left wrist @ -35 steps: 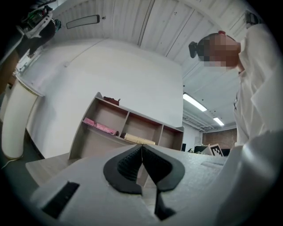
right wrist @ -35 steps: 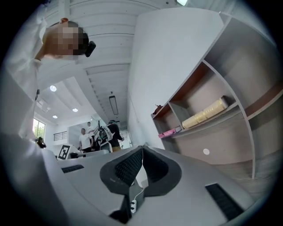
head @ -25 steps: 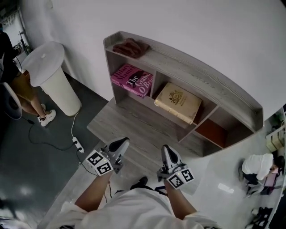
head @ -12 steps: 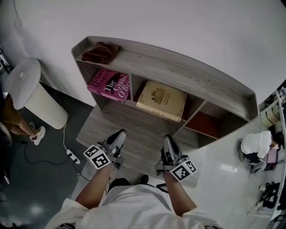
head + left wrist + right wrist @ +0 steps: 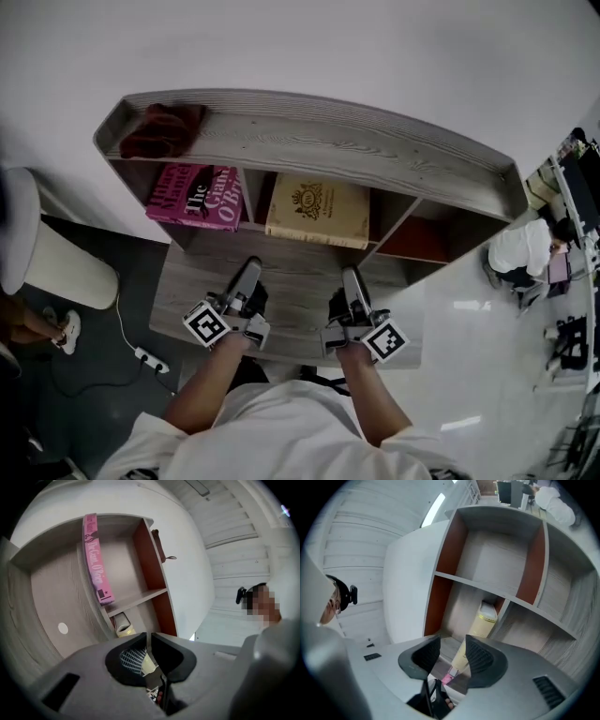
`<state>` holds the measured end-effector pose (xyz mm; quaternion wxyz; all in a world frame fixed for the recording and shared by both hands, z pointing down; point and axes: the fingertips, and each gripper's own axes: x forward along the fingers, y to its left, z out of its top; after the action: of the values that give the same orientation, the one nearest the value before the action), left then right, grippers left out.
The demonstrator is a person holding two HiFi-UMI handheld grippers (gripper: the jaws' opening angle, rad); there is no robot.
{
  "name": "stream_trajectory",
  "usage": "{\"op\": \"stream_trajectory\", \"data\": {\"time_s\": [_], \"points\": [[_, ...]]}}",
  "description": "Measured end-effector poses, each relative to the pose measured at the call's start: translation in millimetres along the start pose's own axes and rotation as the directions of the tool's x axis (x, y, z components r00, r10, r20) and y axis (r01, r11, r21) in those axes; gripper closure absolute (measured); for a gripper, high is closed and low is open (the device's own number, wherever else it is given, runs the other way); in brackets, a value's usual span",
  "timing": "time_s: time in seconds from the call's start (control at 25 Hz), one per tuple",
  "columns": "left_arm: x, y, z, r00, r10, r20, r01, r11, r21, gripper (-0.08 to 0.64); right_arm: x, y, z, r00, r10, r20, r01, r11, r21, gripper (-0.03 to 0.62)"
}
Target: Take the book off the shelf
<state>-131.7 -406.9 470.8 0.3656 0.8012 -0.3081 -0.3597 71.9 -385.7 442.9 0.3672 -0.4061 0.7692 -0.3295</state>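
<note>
by the shelf (image 5: 328,141) my right gripper (image 5: 351,277) was just spreading, both empty, left gripper (image 5: 249,270) closed; a weak pinch could drop the tan book (image 5: 319,211).

Red cloth (image 5: 161,129), pwr strip (image 5: 150,358)

— Where's your head camera?
— Up above my arms, facing steeply down on the shelf (image 5: 328,141) from near.
— And the others?
— On my left tongs (image 5: 249,272) and right tongs (image 5: 351,279), low, rolled sideways, facing into it. All three share the tan book (image 5: 319,211).
</note>
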Motion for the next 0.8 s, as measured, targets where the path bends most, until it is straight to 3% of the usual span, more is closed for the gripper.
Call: {"op": "stream_trajectory", "data": {"time_s": [0.2,0.36,0.56,0.8], "points": [[22,7,-3,0.998,-0.048,-0.047,0.042,0.991,-0.123,0.464,0,-23,2,0.992,-0.097,0.074,0.093,0.994,0.058,0.417],[36,19,-8,0.996,-0.049,-0.069,0.034,0.978,-0.204,0.414,1,-46,0,0.981,-0.166,0.098,0.153,0.979,0.132,0.371],[48,33,-14,0.998,0.004,-0.057,-0.02,0.958,-0.287,0.306,4,-65,5,0.97,-0.213,0.115,0.185,0.958,0.218,0.359],[56,47,-18,0.998,0.043,-0.038,-0.054,0.926,-0.375,0.285,15,-74,20,0.958,-0.246,0.148,0.207,0.949,0.236,0.359]]}}
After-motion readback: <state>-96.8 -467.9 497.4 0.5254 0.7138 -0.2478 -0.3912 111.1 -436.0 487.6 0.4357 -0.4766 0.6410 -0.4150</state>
